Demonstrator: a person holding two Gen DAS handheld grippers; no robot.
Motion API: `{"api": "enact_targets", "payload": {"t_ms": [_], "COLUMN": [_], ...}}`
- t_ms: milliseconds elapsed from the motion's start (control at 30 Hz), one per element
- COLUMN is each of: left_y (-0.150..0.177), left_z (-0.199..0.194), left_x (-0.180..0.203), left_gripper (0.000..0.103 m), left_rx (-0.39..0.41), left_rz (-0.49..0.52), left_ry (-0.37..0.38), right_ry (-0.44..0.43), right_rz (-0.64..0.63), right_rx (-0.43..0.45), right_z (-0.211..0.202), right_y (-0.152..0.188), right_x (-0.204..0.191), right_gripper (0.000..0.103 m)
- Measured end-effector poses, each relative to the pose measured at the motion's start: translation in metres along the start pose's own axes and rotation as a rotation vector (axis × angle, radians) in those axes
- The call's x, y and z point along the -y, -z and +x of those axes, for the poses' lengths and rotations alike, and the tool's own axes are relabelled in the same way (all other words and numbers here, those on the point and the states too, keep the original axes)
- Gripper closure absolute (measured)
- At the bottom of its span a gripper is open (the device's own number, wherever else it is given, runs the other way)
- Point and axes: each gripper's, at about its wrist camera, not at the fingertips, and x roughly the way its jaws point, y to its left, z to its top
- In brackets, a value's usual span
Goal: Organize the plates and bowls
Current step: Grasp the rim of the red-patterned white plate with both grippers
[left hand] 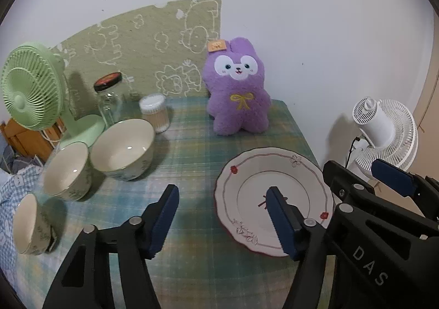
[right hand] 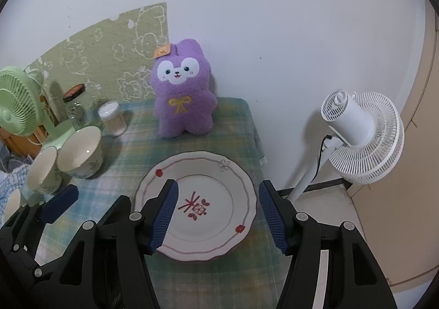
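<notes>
In the left wrist view, a purple plush bunny stood at the back of the desk, which had a green checked cloth on it. A green fan, a glass jar and a tub of cotton swabs stood at the back left. Three bowls sat in a row on the left, each tipped a little on its side. The white plate with red flowers lay flat on the right. The left gripper was partly open and held nothing; its right finger hung in front of the plate and hid some of it. The right gripper showed at the right edge, with the letters "DAS" on its black arm. In the right wrist view, a white fan stood on the floor beside the desk. The plate had a red mark like writing in its middle, but I could not read it. The right gripper was partly open and held nothing, with the plate lying between its fingers and just below them. The left gripper showed at the left, near the bowls.
</notes>
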Motion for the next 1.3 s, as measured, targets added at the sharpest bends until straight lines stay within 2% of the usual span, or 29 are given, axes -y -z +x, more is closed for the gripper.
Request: {"api": "enact_targets", "payload": {"t_ms": [200, 300, 600, 833, 1033, 1300], "left_y": [0.002, 0.004, 0.005, 0.008, 0.008, 0.009], "left_z": [0.023, 0.037, 0.068, 0.09, 0.097, 0.108], "left_x": [0.01, 0.013, 0.023, 0.022, 0.022, 0.018], "left_gripper": [0.038, 0.044, 0.044, 0.044, 0.046, 0.058], "left_rx": [-0.002, -0.025, -0.07, -0.168, -0.194, -0.243], "left_rz": [0.014, 0.006, 0.024, -0.002, 0.004, 0.014], "left_ry": [-0.021, -0.025, -0.057, -0.041, -0.066, -0.082], "right_ry": [0.007, 0.013, 0.028, 0.026, 0.014, 0.022], "right_rz": [0.014, 0.018, 0.034, 0.065, 0.085, 0.077], "right_rx": [-0.005, -0.022, -0.056, -0.097, -0.115, -0.13], "right_z": [0.024, 0.037, 0.072, 0.09, 0.099, 0.108], "right_y": [0.004, 0.006, 0.01, 0.013, 0.013, 0.013], "right_x": [0.007, 0.01, 0.019, 0.024, 0.026, 0.025], "right_gripper": [0.038, 0.044, 0.045, 0.049, 0.049, 0.054]}}
